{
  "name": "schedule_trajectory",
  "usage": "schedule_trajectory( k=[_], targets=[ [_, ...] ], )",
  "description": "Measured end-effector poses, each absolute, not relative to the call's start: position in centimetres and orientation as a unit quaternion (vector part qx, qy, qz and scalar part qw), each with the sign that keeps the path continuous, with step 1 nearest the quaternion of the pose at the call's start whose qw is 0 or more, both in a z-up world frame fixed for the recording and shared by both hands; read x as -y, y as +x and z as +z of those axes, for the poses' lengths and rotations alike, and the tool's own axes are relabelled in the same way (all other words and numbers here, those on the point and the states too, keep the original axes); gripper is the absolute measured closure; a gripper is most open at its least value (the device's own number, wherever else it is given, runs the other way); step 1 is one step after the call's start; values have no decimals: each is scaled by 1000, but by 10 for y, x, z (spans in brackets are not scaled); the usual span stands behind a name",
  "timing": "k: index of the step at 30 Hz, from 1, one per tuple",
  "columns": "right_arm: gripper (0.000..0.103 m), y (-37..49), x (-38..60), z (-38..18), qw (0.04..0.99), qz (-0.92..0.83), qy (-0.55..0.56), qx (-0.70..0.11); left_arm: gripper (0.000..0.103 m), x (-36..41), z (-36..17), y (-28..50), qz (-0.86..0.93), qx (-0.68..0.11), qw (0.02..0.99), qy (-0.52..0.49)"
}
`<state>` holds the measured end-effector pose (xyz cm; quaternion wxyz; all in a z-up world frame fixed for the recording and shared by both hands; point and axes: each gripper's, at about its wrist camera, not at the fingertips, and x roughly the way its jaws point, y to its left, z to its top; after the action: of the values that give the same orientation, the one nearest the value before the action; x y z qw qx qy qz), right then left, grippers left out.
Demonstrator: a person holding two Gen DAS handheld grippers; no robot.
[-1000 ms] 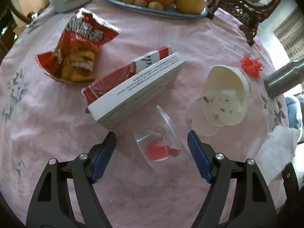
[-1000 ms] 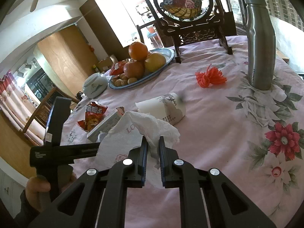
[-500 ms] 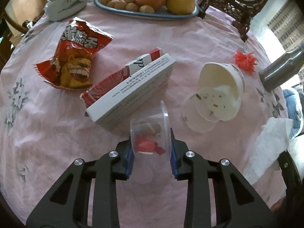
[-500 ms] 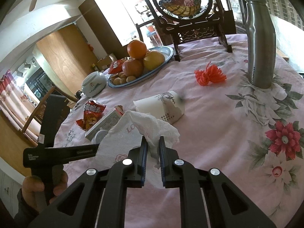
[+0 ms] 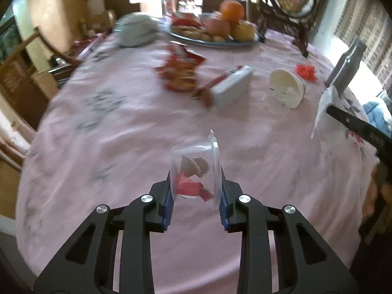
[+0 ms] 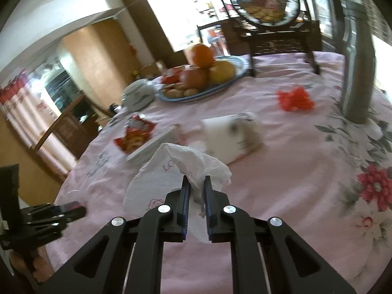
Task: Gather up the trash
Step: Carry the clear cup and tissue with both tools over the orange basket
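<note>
My left gripper is shut on a clear plastic cup with red wrappers inside, lifted off the pink tablecloth. My right gripper is shut on a crumpled white tissue, which hangs above the cloth. The tissue also shows at the right edge of the left wrist view. Farther back lie a red snack bag, a white box, a tipped white paper cup and a small red scrap.
A blue plate of fruit and nuts, a white lidded pot and a dark carved stand stand at the back. A steel bottle rises at the right. Wooden chairs sit past the table's left edge.
The left gripper closed on the clear cup, then lifted it and drew back from the box. The right gripper, still holding the tissue, shifted slightly.
</note>
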<state>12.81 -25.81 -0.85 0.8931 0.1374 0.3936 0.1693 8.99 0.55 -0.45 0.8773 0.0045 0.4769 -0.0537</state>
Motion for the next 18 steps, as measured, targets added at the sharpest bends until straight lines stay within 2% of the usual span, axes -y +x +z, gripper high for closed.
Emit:
schedule_trajectory(
  k=[8, 18],
  targets=[
    [94, 83, 196, -3, 883, 213, 98, -406, 72, -93, 27, -8, 3, -418, 908, 0],
    [94, 11, 102, 17, 867, 285, 61, -404, 72, -186, 14, -93, 73, -405, 909, -58]
  ],
)
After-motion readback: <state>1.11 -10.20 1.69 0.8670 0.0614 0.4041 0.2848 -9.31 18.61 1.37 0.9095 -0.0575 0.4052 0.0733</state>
